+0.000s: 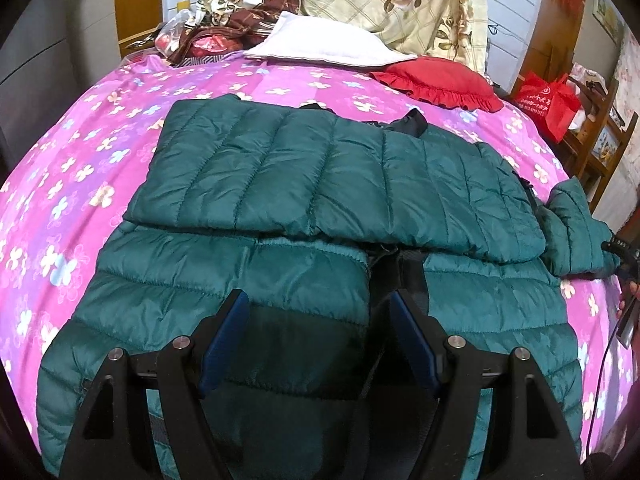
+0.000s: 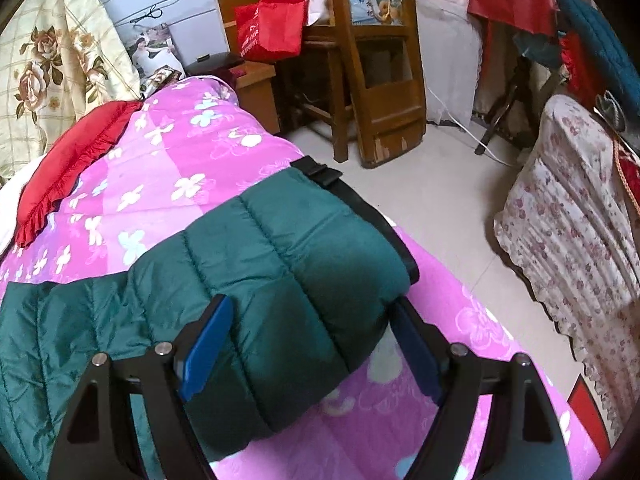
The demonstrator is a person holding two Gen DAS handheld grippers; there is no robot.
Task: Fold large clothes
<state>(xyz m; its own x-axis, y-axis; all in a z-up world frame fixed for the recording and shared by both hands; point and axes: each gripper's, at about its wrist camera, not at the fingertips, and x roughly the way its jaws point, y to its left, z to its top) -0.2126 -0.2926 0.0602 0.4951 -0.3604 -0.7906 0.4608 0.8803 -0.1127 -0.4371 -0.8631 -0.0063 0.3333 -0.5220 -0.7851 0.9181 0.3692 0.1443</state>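
A dark green quilted puffer jacket (image 1: pixel 320 176) lies spread on the pink flowered bed cover (image 1: pixel 80 152). One sleeve is folded across its upper body. My left gripper (image 1: pixel 316 312) is open, hovering over the jacket's lower front near the dark zipper opening. The other sleeve (image 2: pixel 288 248), with a black cuff band, lies out toward the bed's right edge. My right gripper (image 2: pixel 312 320) is open, its blue-padded fingers (image 2: pixel 206 344) on either side of that sleeve, not closed on it.
A white pillow (image 1: pixel 324 40), a red frilled cushion (image 1: pixel 440 80) and floral bedding (image 1: pixel 400 0) lie at the bed's head. A red bag (image 2: pixel 276 24), wooden chair (image 2: pixel 360 80) and a floral-covered piece of furniture (image 2: pixel 568 240) stand on the floor to the right of the bed.
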